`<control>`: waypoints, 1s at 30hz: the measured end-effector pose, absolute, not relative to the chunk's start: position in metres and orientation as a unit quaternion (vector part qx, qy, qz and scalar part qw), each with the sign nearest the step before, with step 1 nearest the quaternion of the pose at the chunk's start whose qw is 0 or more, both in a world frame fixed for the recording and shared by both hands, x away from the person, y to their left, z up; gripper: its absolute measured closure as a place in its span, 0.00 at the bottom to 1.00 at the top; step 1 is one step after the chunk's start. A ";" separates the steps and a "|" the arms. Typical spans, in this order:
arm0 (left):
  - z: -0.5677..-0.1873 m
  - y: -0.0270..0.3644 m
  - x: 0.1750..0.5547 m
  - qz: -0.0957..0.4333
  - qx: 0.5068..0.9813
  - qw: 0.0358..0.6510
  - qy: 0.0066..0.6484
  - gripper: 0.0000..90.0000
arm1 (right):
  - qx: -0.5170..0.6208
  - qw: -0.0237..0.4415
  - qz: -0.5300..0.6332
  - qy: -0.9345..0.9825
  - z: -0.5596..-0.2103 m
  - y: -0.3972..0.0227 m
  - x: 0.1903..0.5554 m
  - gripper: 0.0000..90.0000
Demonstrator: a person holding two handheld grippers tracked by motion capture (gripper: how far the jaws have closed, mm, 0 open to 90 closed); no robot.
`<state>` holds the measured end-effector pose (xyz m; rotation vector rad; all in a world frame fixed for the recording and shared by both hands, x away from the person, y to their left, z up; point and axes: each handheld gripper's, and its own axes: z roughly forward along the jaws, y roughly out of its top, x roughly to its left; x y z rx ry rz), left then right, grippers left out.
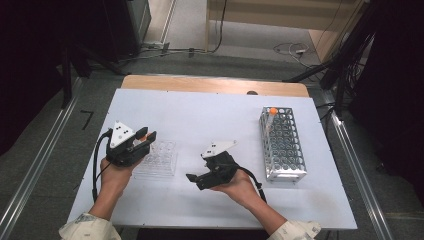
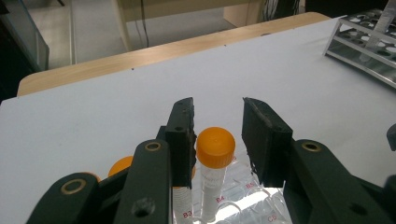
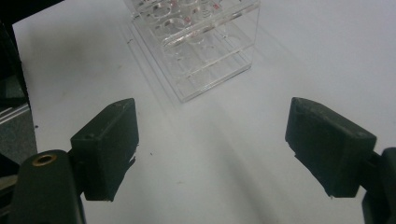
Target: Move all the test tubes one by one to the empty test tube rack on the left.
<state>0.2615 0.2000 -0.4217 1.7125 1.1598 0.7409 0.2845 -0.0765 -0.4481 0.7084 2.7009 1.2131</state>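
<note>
Orange-capped tube (image 2: 215, 161) stands upright in the clear rack (image 1: 159, 159), in a hole marked B4. It sits between the jaws of the left gripper (image 2: 217, 128). The left jaw is at or just beside the cap; the right jaw stands off it with a clear gap. Jaws a little way apart, not clamped on the tube.

A second orange cap (image 2: 122, 165) shows low and left of the left jaw, partly hidden; whether it sits in the rack cannot be told.

Clear rack lies on the white table (image 1: 200, 115), left of centre, near the person's side. In the high view the left gripper (image 1: 145, 136) hangs over the rack's left end, held by the left hand (image 1: 116, 175).

Right gripper (image 1: 192, 179) is right of the clear rack and near it, held low over the table by the right hand (image 1: 239, 186), pointing left toward the rack. In the right gripper view its jaws stand wide apart with nothing between them, bare table below, the clear rack (image 3: 196, 42) beyond.

Metal rack (image 1: 282, 145) stands at the right of the table, well apart from the clear rack. One orange-capped tube (image 1: 271, 117) leans in its far end.
</note>
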 end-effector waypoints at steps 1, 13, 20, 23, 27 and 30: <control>-0.421 0.200 0.261 0.299 0.693 0.458 0.470 0.70 | 0.232 0.050 0.398 0.886 -0.448 -0.077 0.285 0.18; -0.415 0.190 0.257 0.269 0.689 0.492 0.460 0.43 | 0.243 0.063 0.410 0.877 -0.441 -0.085 0.289 0.18; -0.415 0.181 0.255 0.259 0.698 0.492 0.451 0.39 | 0.258 0.075 0.417 0.868 -0.435 -0.095 0.295 0.18; -0.415 0.180 0.255 0.256 0.700 0.492 0.449 0.39 | 0.265 0.081 0.421 0.864 -0.430 -0.101 0.298 0.18; -0.417 0.177 0.255 0.253 0.701 0.493 0.449 0.38 | 0.275 0.097 0.425 0.857 -0.423 -0.109 0.302 0.18; -0.417 0.176 0.254 0.253 0.703 0.492 0.447 0.38 | 0.290 0.110 0.432 0.847 -0.416 -0.119 0.308 0.18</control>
